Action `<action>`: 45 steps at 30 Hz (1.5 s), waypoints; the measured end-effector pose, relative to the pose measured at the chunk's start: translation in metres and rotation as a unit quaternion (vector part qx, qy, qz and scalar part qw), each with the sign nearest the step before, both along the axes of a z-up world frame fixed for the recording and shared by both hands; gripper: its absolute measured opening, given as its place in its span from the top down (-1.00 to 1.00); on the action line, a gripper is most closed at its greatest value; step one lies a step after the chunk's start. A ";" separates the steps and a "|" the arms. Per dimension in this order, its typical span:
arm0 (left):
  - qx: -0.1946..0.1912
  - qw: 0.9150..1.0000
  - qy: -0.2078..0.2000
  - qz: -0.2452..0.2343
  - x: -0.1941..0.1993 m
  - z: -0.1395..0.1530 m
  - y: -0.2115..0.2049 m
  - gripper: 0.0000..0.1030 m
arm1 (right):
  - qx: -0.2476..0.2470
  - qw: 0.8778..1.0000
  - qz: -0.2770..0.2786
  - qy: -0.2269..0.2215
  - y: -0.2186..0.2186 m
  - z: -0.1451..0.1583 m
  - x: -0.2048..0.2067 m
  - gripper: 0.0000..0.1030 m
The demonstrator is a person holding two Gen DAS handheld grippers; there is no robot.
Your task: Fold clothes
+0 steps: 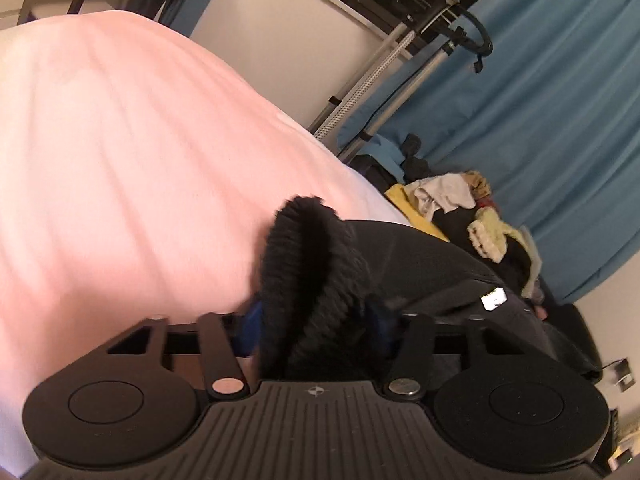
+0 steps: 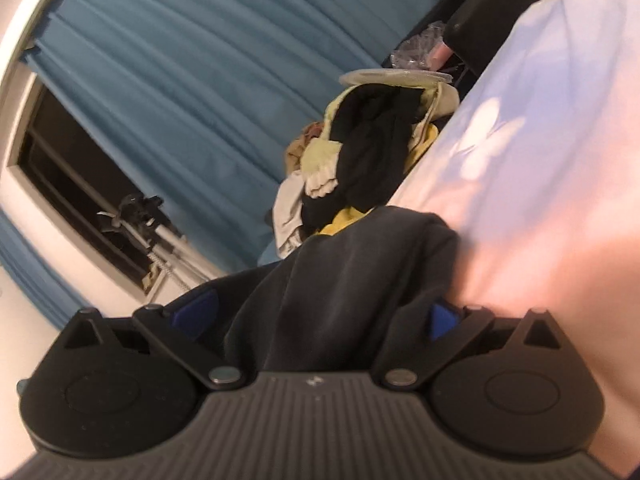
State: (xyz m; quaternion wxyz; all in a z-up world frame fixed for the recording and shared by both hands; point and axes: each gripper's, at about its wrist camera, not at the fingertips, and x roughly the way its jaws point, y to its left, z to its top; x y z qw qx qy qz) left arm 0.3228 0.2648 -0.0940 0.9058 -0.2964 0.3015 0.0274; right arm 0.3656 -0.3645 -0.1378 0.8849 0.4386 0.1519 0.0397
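A dark garment (image 1: 432, 264) hangs between my two grippers just above the pink bed sheet (image 1: 140, 140). In the left wrist view its black ribbed knit edge (image 1: 304, 264) stands up between the blue pads (image 1: 250, 330), and my left gripper (image 1: 316, 316) is shut on it. A small white tag (image 1: 494, 299) shows on the cloth to the right. In the right wrist view a bunched fold of the dark garment (image 2: 344, 272) fills the gap between the blue pads (image 2: 442, 320). My right gripper (image 2: 320, 308) is shut on it, with its fingertips hidden under the fabric.
A heap of mixed clothes (image 1: 480, 216) (image 2: 360, 152) lies at the bed's edge beside the blue curtain (image 1: 540, 100) (image 2: 180, 60). Metal stand poles (image 1: 360, 92) lean by the white wall. A dark window (image 2: 68, 184) sits left of the curtain. The pink sheet (image 2: 540, 180) spreads to the right.
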 end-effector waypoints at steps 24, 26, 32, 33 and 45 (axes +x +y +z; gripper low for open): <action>0.120 0.992 -0.045 -0.007 0.016 0.107 0.014 0.63 | -0.059 0.996 -0.028 0.059 -0.027 0.084 -0.116 0.75; 0.105 0.994 -0.023 -0.011 0.016 0.085 0.008 0.59 | -0.060 0.992 -0.021 0.105 -0.033 0.062 -0.128 0.74; 0.140 0.990 -0.013 -0.027 -0.014 0.076 -0.008 -0.52 | 0.014 0.987 0.000 0.163 -0.041 0.025 -0.140 0.58; 0.130 0.991 -0.019 -0.029 -0.024 0.081 -0.007 -0.52 | 0.019 0.987 0.000 0.157 -0.040 0.027 -0.143 0.44; 0.104 0.993 -0.047 -0.012 -0.198 0.091 -0.050 -0.70 | 0.097 0.986 -0.033 0.134 -0.049 0.029 -0.200 -0.23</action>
